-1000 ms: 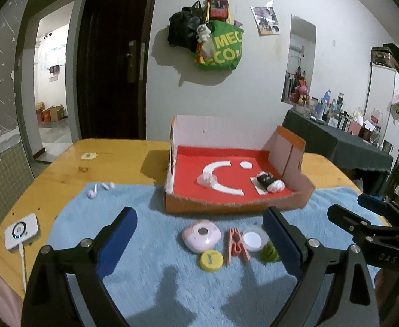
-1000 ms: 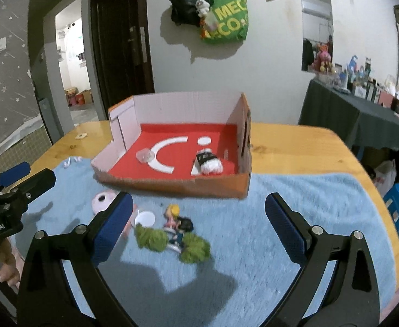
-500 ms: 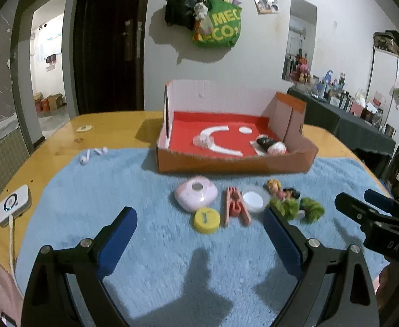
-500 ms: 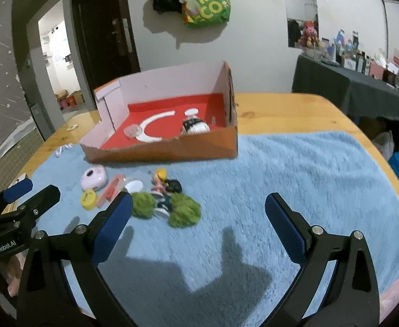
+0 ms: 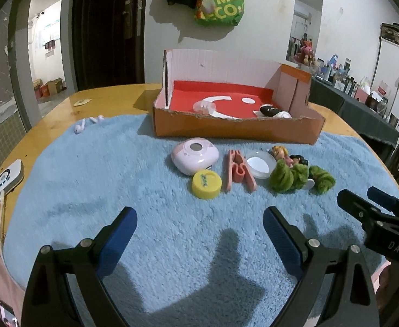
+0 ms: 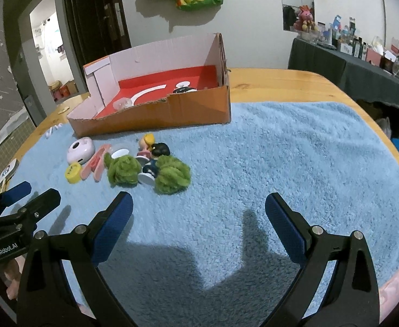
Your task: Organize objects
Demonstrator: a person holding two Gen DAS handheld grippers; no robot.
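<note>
Both the left tool point(image 5: 199, 226) and the right tool point(image 6: 199, 209) hover wide and empty over the blue towel point(image 6: 281, 158). Small toys point(image 5: 289, 169) lie in a row just before the cardboard box point(image 5: 237, 128).

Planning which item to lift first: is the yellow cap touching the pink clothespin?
Apart. The left wrist view shows blue towel between the yellow cap and the pink clothespin.

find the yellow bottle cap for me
In the left wrist view the yellow bottle cap lies on the blue towel, just in front of the pink case, left of the clothespin.
</note>
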